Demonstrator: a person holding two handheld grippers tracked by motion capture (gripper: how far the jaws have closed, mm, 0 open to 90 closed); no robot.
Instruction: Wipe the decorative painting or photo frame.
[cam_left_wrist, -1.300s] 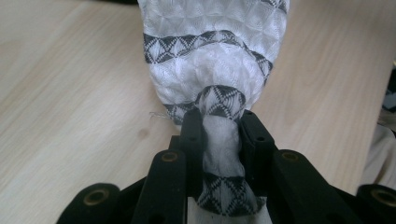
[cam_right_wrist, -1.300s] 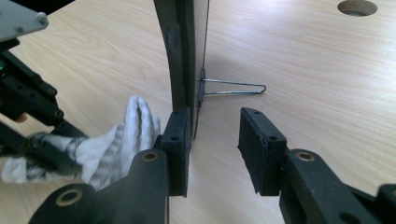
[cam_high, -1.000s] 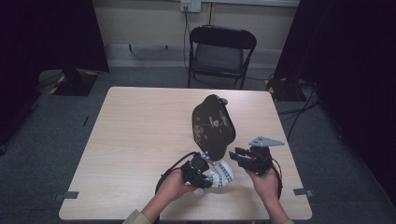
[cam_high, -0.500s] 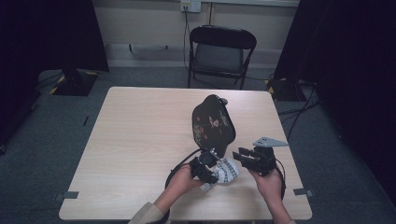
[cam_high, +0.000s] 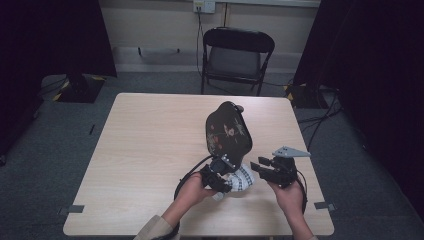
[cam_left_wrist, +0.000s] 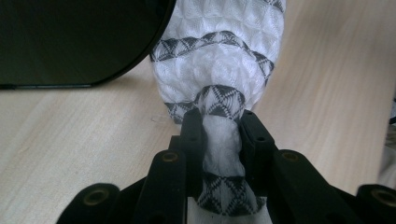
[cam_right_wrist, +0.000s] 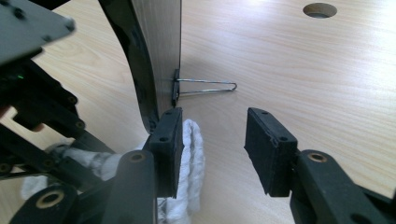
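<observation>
A black lacquered oval plate (cam_high: 229, 131) painted with flowers stands upright on a wire stand (cam_right_wrist: 205, 86) at the table's near right. At its foot lies a white cloth (cam_high: 241, 179) with grey patterned bands. My left gripper (cam_high: 222, 177) is shut on a bunched end of that cloth (cam_left_wrist: 219, 56), close beside the plate (cam_left_wrist: 70, 42). My right gripper (cam_high: 261, 167) faces it from the right; its jaws have just been opening. In the right gripper view the gripper (cam_right_wrist: 215, 140) stands open, the cloth (cam_right_wrist: 191, 154) resting loosely against the left jaw's inner face, next to the plate's edge (cam_right_wrist: 156, 51).
The light wooden table (cam_high: 150, 150) has a round hole (cam_right_wrist: 319, 9) in its top. A black folding chair (cam_high: 237, 55) stands beyond the far edge. Cables trail from both grippers near the table's front edge, and dark curtains hang on both sides.
My left gripper has shifted a little right and toward the plate with the cloth in it. The right hand has kept its place while its jaws have spread.
</observation>
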